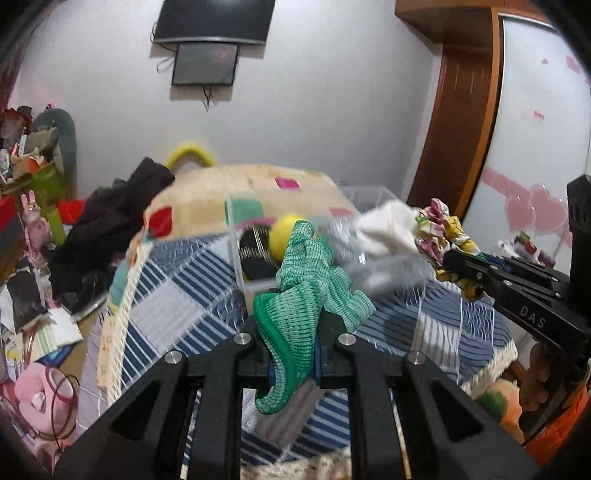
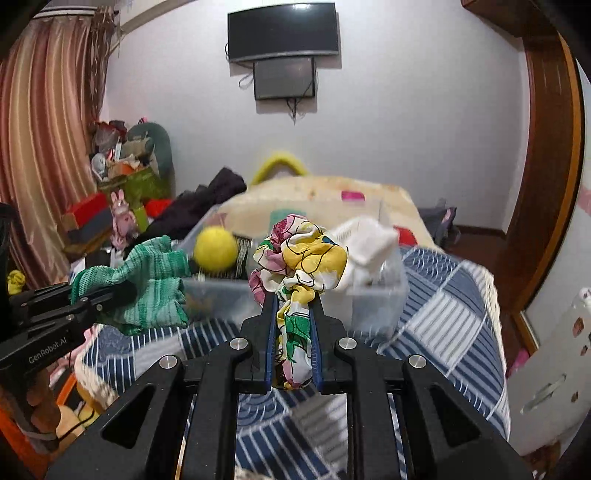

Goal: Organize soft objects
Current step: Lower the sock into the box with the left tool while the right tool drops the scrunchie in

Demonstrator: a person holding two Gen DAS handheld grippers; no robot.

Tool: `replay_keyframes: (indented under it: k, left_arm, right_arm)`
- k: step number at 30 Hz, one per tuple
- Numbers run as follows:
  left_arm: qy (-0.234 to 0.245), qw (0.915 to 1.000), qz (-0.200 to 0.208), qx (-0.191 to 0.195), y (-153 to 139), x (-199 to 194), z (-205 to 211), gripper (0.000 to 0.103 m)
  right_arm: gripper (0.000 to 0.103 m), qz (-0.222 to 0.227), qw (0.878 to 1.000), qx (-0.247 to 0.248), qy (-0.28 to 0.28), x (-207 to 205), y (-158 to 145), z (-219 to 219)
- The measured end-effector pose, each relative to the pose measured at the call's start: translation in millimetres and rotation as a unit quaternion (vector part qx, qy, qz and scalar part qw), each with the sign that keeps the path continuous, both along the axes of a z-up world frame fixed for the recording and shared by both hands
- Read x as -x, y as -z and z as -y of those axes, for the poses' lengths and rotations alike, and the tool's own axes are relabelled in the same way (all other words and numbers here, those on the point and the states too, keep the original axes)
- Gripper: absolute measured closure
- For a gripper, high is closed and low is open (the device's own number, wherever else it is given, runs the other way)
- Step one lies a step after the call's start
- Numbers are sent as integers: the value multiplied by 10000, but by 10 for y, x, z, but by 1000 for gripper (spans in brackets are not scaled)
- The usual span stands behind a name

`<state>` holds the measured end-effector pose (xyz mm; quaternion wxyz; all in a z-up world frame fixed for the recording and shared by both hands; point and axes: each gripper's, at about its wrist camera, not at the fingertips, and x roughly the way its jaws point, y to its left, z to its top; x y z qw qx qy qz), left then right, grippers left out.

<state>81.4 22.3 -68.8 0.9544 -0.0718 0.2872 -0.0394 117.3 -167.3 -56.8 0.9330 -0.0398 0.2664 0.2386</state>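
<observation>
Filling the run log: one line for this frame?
left gripper: shut on green knit cloth | right gripper: shut on floral scrunchie | clear bin: ahead

A lived-in bedroom at home: a bed (image 2: 443,295) with a blue-and-white checked cover fills the middle, and a dark television (image 2: 282,31) hangs on the pale wall above a smaller screen (image 2: 284,78). Striped curtains (image 2: 40,147) hang on one side, clothes (image 1: 110,229) and toys are heaped beside the bed, and a wooden door frame (image 2: 546,166) stands opposite.

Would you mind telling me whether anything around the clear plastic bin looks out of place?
The white cloth spills over the clear plastic bin rim rather than lying inside with the yellow ball.
</observation>
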Motion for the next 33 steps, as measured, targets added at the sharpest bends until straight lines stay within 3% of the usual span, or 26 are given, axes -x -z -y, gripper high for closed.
replay_keyframes:
  k: [14, 22, 27, 31, 33]
  left_arm:
    - [-55, 9991, 427, -68, -345, -581, -71, 90]
    - [128, 9997, 178, -110, -255, -1103, 95, 90]
    - [247, 9991, -175, -294, -22, -1343, 246, 89]
    - [248, 9987, -331, -305, 127, -1390, 261, 83]
    - [272, 9988, -332, -238, 128, -1373, 244, 71]
  right_arm:
    - [89, 216, 9997, -116, 68, -387, -157, -181]
    - [89, -159, 9999, -61, -7, -618, 60, -313]
    - [88, -488, 9988, 75, 17, -707, 262, -310]
    - [84, -495, 9987, 135, -18, -669, 226, -286]
    - [75, -490, 9986, 182, -15, -673, 202, -277]
